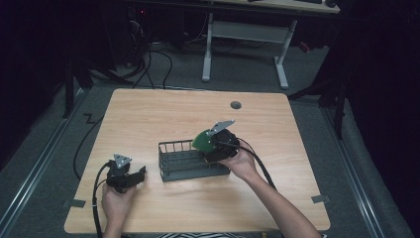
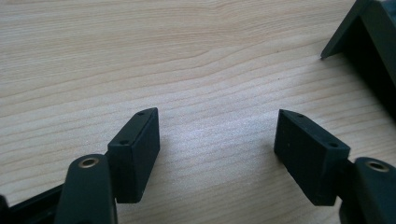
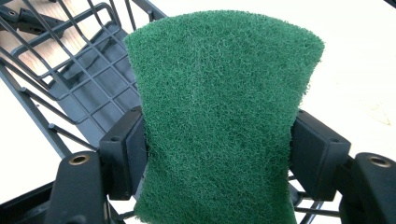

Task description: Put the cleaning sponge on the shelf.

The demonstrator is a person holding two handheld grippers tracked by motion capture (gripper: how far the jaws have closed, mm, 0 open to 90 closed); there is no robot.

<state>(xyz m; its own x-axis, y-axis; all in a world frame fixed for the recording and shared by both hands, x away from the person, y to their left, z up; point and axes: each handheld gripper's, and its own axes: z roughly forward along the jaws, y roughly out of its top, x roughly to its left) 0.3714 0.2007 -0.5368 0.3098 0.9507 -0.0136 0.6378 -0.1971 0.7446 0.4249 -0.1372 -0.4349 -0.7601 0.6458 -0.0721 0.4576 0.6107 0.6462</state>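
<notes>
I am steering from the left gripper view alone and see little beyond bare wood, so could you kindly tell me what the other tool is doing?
Observer: The right tool is shut on a green scouring pad, pinched at the pad's waist.
Operator: Thank you. Where is it over the table?
Observer: It hangs above the right end of a dark wire basket at the middle of the table.
Operator: Is the pad in the basket yet?
Observer: Not yet; the high view shows it above the rim, with nothing visible inside the basket.
Operator: And my own tool?
Observer: The left tool sits open, left of the basket and apart from it.
</notes>
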